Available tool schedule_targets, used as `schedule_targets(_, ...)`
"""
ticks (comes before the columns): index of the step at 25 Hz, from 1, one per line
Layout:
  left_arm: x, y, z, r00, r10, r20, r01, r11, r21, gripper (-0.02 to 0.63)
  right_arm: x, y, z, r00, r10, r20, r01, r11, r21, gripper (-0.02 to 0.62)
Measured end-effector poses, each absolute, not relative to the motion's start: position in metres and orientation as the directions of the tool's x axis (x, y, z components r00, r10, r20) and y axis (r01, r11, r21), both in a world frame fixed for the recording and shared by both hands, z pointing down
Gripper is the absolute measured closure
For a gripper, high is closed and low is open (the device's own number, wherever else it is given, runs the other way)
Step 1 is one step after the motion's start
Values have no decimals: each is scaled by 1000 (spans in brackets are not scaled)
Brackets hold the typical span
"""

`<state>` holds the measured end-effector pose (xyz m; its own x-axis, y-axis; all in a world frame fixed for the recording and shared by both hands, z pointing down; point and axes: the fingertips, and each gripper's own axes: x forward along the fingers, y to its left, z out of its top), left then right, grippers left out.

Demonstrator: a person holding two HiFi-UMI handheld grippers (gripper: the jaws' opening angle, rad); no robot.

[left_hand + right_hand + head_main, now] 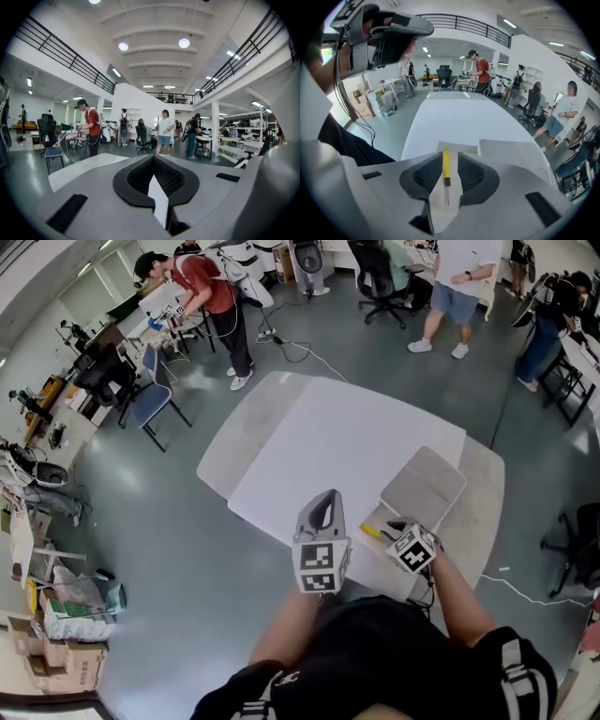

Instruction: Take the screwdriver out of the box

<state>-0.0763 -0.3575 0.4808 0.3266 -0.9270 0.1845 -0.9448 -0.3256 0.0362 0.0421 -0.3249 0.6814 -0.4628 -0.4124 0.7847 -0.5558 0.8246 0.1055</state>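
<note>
At the lower centre of the head view the box sits at the near edge of the white table. Its lid is folded back to the upper right, which leaves the inside open from above. The screwdriver lies inside the box, yellow handle pointing away and metal shaft toward the camera. The right gripper is lowered over it with its jaws spread, one on each side of the handle and apparently not yet touching it. It looks lined up to close along the tool's length. The left gripper, just left of the box, points up and off the table with its tips pressed together on nothing. That probably keeps it clear of the reach.
</note>
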Motion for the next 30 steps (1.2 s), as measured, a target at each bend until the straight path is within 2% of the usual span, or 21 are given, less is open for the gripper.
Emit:
schedule_targets(7,-87,-350,482,297,-936,191,-955,-296,37,601,37,-328,712,-382,-357,852,-453,876,164,529)
schedule_targets(21,-107,-348,487,246,-947,205,-969,-246,25,601,22,-335,750,-306,-256,917,-385,914,127,529)
schedule_targets(30,-117,-351,491,229,-949,218,-973,-229,28,601,25,-340,776,-224,-185,957,-389,917,86,529)
